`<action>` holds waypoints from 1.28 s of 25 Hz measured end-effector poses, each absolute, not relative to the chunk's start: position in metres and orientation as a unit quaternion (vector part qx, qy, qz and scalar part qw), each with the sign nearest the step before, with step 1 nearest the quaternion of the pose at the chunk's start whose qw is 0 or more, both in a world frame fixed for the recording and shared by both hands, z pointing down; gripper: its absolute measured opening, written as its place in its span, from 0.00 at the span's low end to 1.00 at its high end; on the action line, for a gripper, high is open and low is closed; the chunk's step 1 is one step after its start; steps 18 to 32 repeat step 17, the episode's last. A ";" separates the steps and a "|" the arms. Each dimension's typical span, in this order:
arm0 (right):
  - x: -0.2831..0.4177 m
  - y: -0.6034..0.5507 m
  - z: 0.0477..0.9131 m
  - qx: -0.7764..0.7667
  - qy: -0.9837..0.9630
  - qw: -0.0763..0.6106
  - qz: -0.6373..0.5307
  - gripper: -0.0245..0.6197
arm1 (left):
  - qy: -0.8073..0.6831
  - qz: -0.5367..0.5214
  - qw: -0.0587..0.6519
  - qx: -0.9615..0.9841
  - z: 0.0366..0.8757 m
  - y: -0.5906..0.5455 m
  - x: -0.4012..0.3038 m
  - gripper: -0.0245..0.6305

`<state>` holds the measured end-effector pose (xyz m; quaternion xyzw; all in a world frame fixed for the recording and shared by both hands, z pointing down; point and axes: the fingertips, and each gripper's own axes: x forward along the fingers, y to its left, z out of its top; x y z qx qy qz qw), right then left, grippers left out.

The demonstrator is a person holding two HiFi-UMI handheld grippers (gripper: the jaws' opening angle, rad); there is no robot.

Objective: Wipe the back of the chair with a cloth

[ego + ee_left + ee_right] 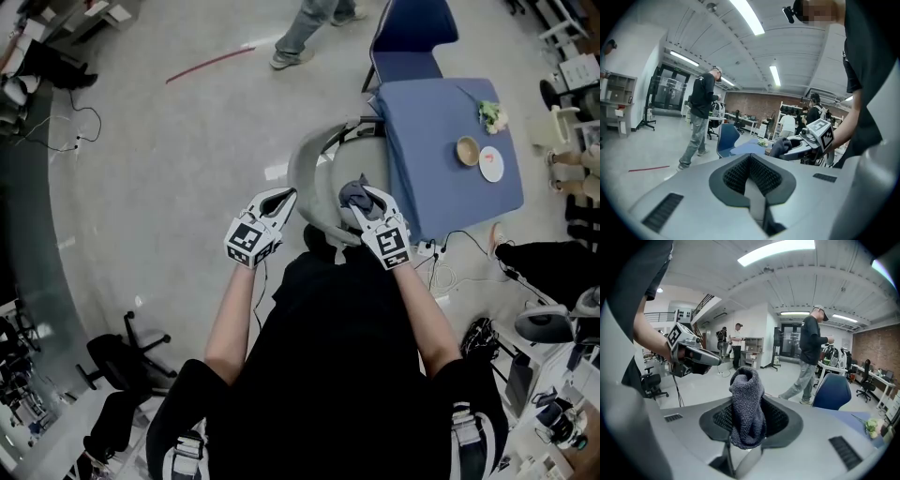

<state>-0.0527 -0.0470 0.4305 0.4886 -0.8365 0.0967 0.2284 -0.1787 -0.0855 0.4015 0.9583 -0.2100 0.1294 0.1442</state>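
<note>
Cloth, dark grey knit, bunched [746, 404]: clenched in my R tongs [367, 202], top end sticking up past the tips. Held over the top rim of the pale grey curved chair back [306, 169]; contact w/ rim, can't tell. L tongs [283, 195]: pads pressed together, nothing btwn them, just left of that rim, apart from R tongs. Blue-covered surface [441, 187] to right of chair, carrying small tan bowl [467, 150], white plate [491, 165], green bunch [490, 115]. Blue chair [412, 33] at its far end. Person in grey trousers [305, 33] standing well off.
</note>
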 end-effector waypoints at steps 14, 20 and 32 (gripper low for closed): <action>-0.020 -0.014 0.418 0.451 -0.864 0.210 0.081 0.27 | -0.248 0.140 0.128 0.950 0.386 -0.053 -0.137 0.07; -0.002 -0.002 0.418 0.445 -0.868 0.208 0.078 0.27 | -0.257 0.137 0.132 0.947 0.385 -0.036 -0.119 0.07; -0.002 -0.002 0.418 0.445 -0.868 0.208 0.078 0.27 | -0.257 0.137 0.132 0.947 0.385 -0.036 -0.119 0.07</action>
